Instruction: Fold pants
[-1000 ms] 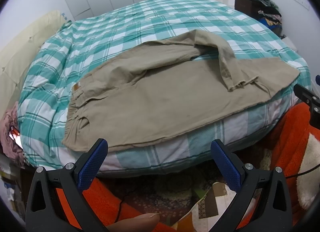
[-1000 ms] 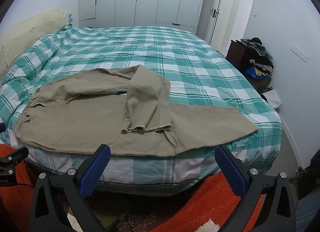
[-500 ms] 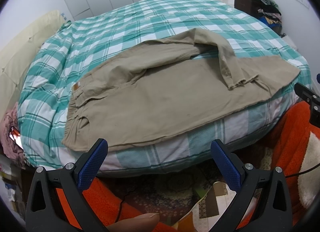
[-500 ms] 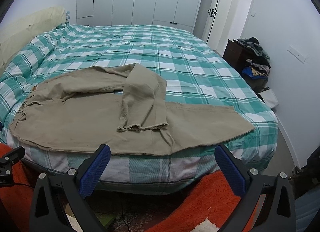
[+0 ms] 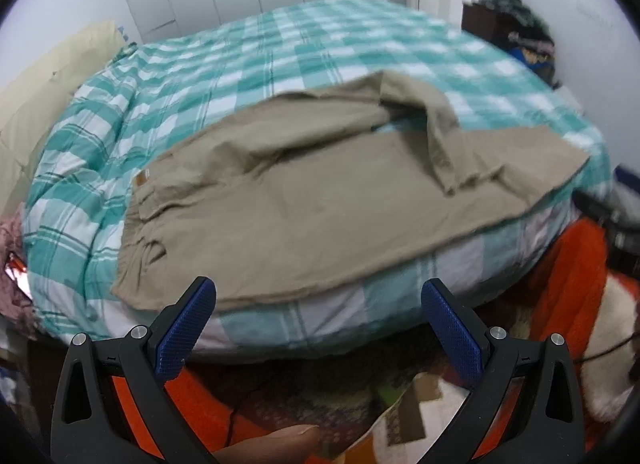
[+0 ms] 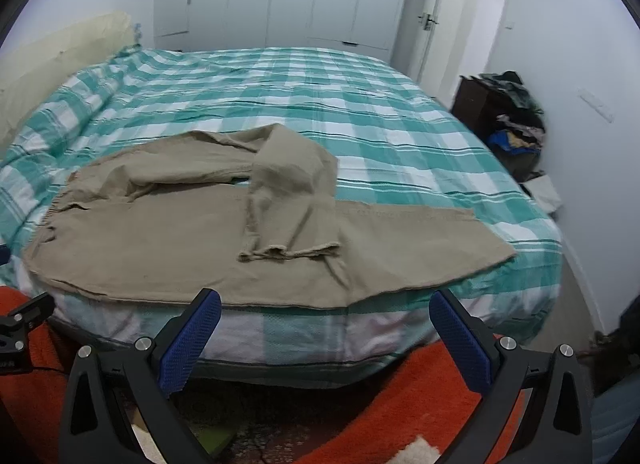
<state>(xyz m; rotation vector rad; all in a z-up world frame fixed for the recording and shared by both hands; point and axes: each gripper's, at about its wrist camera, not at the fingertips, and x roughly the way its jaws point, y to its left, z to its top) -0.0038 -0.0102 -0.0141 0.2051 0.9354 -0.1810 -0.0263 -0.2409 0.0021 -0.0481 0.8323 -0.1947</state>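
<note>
Khaki pants [image 5: 320,200] fill mid-frame on the bed [image 5: 192,76] in the left view, left hand-held gripper [image 5: 316,316] apart below. Right view: right hand-held gripper [image 6: 324,324] apart; best grab the doubled-back leg's hem [image 6: 288,252] first.

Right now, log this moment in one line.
left gripper open | right gripper open | pants on bed, one leg doubled back
</note>
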